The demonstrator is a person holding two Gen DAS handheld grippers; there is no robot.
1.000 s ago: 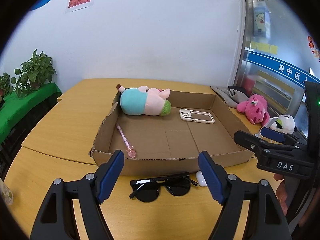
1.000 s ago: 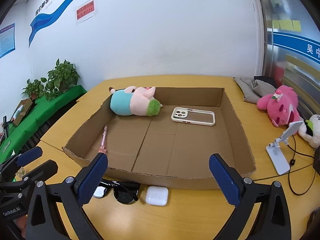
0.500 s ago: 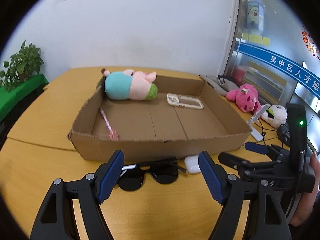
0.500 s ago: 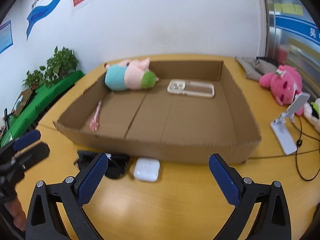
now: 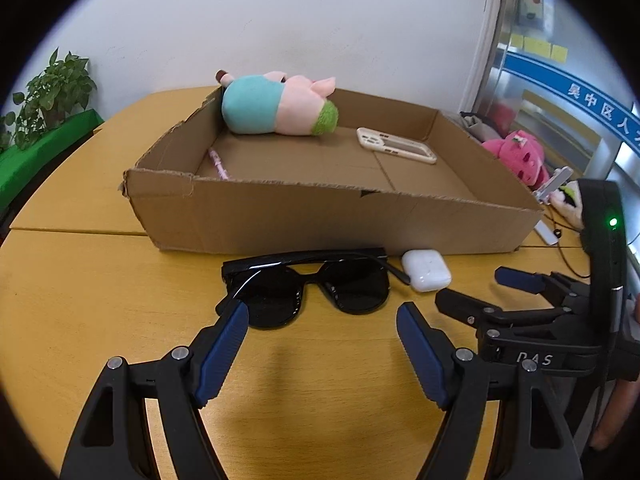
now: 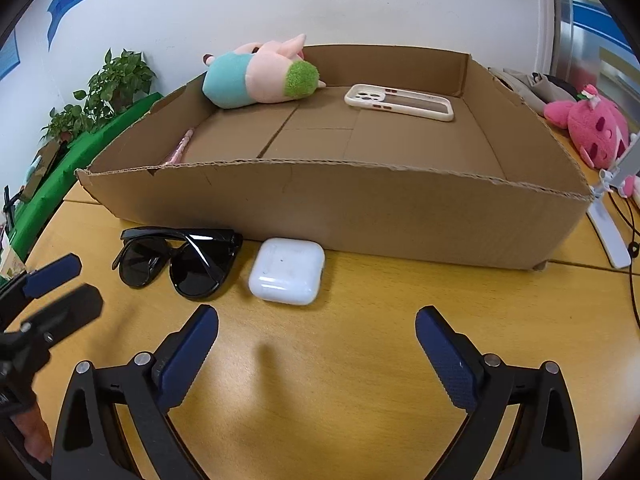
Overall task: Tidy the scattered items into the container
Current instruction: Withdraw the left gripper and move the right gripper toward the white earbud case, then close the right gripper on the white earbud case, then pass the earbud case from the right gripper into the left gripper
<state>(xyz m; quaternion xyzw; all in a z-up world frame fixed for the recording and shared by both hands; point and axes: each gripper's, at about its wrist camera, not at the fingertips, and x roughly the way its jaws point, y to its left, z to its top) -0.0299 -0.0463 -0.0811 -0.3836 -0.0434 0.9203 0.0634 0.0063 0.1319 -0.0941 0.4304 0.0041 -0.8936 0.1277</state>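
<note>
**Both claws low over the table, two items left outside the box**

Nearest me, my left gripper [image 5: 322,314] hangs with its jaws wide apart and nothing between them, angled down at the sunglasses [image 5: 308,286]. I hold it spread like that, I judge, so the pads can straddle the frame. My right gripper [image 6: 316,322] is likewise spread and empty, aimed at the white earbud case [image 6: 287,271], which lies just beside the sunglasses. Neither claw touches anything yet.

Both loose items sit on the wooden table [image 6: 360,360] close against the near wall of the cardboard box [image 6: 360,208], so a short lift over that wall should carry them in.

Inside the box, a pink pen [image 5: 218,162] lies along the left wall, a plush pig [image 5: 276,108] rests in the far left corner, and a phone case [image 6: 400,102] lies flat toward the far right corner. Those three look done to me.

Beyond the box's right edge a pink plush toy [image 6: 596,128] sits on the table; whether it belongs to the tidy-up I cannot tell.
</note>
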